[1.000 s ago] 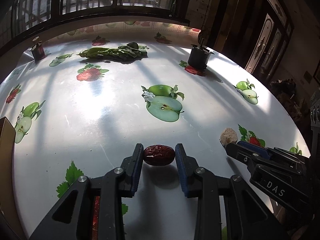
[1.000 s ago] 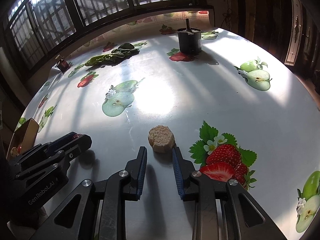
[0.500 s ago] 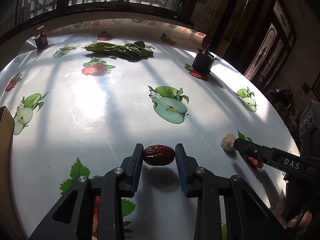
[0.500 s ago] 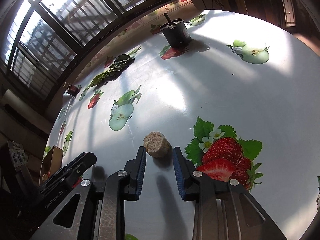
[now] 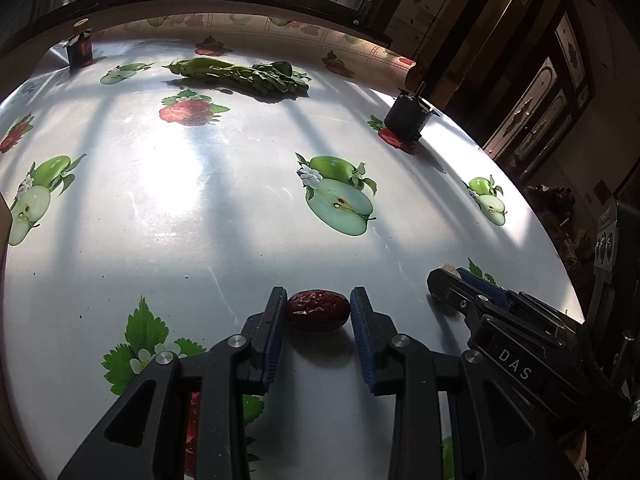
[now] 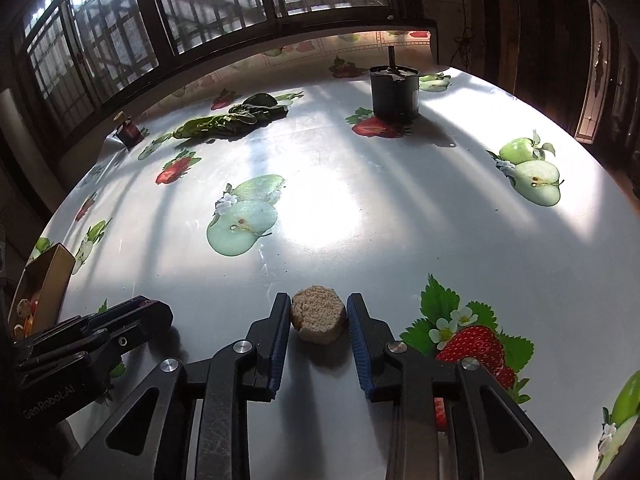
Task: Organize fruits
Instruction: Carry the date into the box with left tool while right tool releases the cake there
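Observation:
A wrinkled dark red date [image 5: 317,314] sits just above the fruit-print tablecloth [image 5: 200,208], and my left gripper [image 5: 318,296] is shut on it, both blue pads against its ends. A tan, rough round piece [image 6: 318,314] lies between the pads of my right gripper [image 6: 318,304]. Those jaws are closing and both pads touch the piece's sides. In the left wrist view the right gripper [image 5: 452,280] lies to the right, hiding most of the tan piece [image 5: 446,267]. The left gripper [image 6: 152,312] shows at the lower left of the right wrist view.
A brown cardboard box [image 6: 44,276] with small fruits inside stands at the table's left edge. Leafy greens [image 5: 240,76], a black cup [image 5: 408,114] and a small dark jar [image 5: 80,50] stand along the far side. The table edge curves close on the right.
The right gripper slid forward, so the tan piece, earlier at its fingertips, now sits between the pads. The left gripper rolled a little and kept hold of the date.

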`<state>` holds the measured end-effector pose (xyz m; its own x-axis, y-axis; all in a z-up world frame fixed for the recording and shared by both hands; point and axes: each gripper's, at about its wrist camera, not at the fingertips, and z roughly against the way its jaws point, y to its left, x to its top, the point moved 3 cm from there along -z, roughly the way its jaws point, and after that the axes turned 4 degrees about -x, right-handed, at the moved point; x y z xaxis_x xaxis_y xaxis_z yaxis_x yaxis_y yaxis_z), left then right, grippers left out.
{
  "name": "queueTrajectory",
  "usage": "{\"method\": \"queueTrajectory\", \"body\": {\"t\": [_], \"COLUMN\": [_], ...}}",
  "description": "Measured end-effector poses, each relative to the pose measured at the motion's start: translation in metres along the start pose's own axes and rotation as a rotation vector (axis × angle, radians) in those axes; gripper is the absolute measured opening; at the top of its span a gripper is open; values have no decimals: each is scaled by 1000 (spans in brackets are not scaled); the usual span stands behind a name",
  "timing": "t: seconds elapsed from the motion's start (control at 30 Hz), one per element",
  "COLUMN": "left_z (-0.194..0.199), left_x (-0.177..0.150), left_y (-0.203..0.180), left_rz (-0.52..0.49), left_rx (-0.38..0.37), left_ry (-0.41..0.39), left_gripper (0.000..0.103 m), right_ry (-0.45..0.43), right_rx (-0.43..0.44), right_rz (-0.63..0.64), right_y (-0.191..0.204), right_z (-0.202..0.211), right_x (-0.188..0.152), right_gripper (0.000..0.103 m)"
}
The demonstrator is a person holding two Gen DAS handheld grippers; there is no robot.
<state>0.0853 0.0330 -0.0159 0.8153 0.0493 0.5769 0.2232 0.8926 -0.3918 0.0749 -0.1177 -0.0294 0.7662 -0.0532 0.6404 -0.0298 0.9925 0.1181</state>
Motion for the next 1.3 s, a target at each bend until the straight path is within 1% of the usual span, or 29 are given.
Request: {"method": "queueTrajectory", "body": {"t": [0.07,0.13,0.2,0.27,0.3,0.43,0.53,0.63,0.77,0.87,0.9,1.03,1.1,1.2,1.3], "left_z": [3,12,28,51,64,117,155,194,236,252,255,261,261,262,260], "left_x": [0,2,3,-1,-5,-26,-46,-67,-97,-115,-120,-132,-133,-140,-145], "left_y": [0,2,5,12,16,47,80,114,154,176,181,192,194,197,200], "left_rz": [9,41,73,114,130,186,241,283,301,294,289,266,252,239,247], "left_rx": [1,-11,-33,-77,-86,-61,-6,84,264,414,444,500,520,535,535], "left_ry": [-5,-15,-29,-51,-64,-117,-150,-193,-229,-244,-243,-243,-238,-228,-216], "left_gripper": [31,31,31,31,31,31,31,31,32,32,32,32,32,32,32], "right_ry": [-14,-39,-60,-68,-70,-66,-64,-64,-50,-26,-17,36,49,75,94], "right_rx": [-22,-46,-46,-30,-19,63,138,219,326,390,405,457,463,466,473], "right_rz": [4,6,1,-16,-19,-15,9,53,135,200,223,305,351,389,399], "right_y": [-1,-2,-4,-4,-3,17,45,81,138,184,199,252,272,292,302], "right_z": [3,10,17,24,28,51,70,88,105,109,108,104,102,98,93], "right_x": [-1,-2,-2,-1,-1,-8,-15,-19,-31,-45,-51,-77,-89,-104,-110], "right_gripper": [30,30,30,30,30,30,30,31,31,31,31,31,31,31,31]}}
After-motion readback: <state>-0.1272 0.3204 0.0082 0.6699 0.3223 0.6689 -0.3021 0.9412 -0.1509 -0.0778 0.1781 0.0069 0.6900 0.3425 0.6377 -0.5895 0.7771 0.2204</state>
